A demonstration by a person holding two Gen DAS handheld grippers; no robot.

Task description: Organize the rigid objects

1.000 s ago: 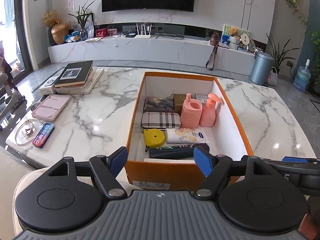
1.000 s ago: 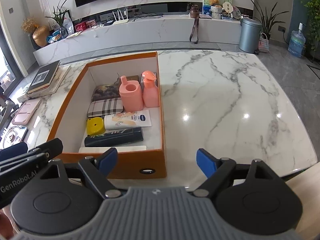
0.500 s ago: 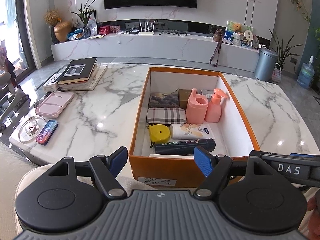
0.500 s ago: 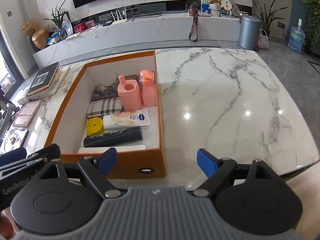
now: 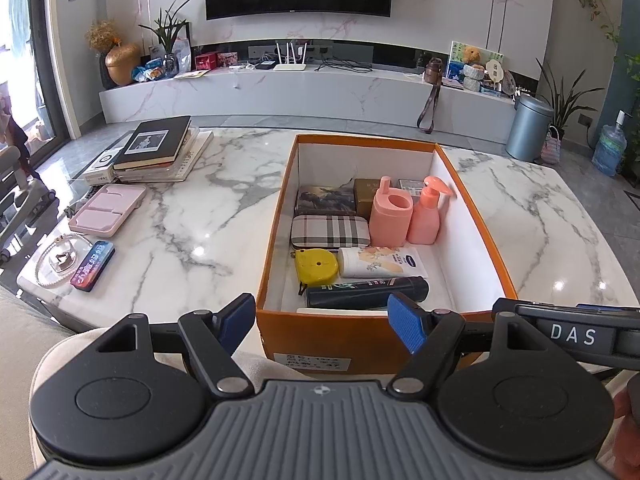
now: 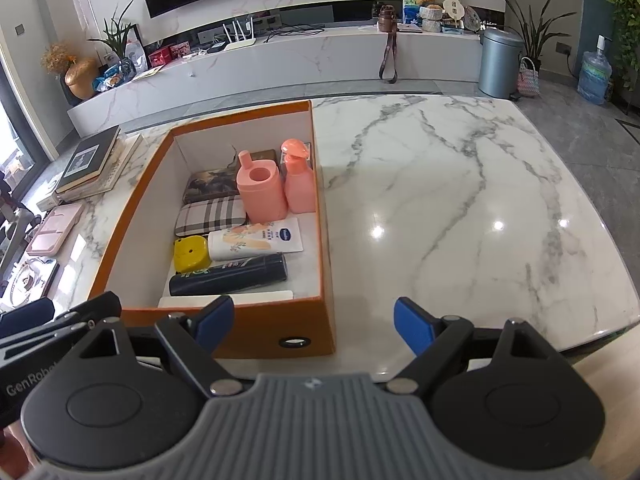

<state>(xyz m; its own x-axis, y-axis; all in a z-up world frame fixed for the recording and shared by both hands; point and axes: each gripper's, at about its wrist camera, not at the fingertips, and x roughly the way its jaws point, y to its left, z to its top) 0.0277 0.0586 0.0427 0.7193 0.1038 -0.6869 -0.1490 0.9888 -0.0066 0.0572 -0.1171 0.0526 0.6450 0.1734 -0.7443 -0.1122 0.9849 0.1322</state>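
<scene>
An orange box point(image 5: 372, 336) point(image 6: 264, 330) stands on the marble table. Inside lie a dark bottle point(image 5: 366, 292) point(image 6: 228, 278), a white tube point(image 5: 380, 263), a yellow tape measure point(image 5: 316, 266), a plaid case point(image 5: 330, 231), a pink holder point(image 5: 390, 214) and a pink pump bottle point(image 5: 426, 212). My left gripper point(image 5: 322, 322) is open and empty, held in front of the box's near wall. My right gripper point(image 6: 314, 324) is open and empty, near the box's right front corner.
Left of the box on the table point(image 5: 192, 232) lie stacked books point(image 5: 156, 152), a pink tray point(image 5: 108, 210), a colourful tin point(image 5: 93, 266) and a glass dish point(image 5: 60, 258). Bare marble point(image 6: 460, 208) lies right of the box. A TV shelf stands behind.
Both grippers have drawn back and risen slightly, so the box interior shows more fully. Both stay open and empty. Objects in the box have not moved.
</scene>
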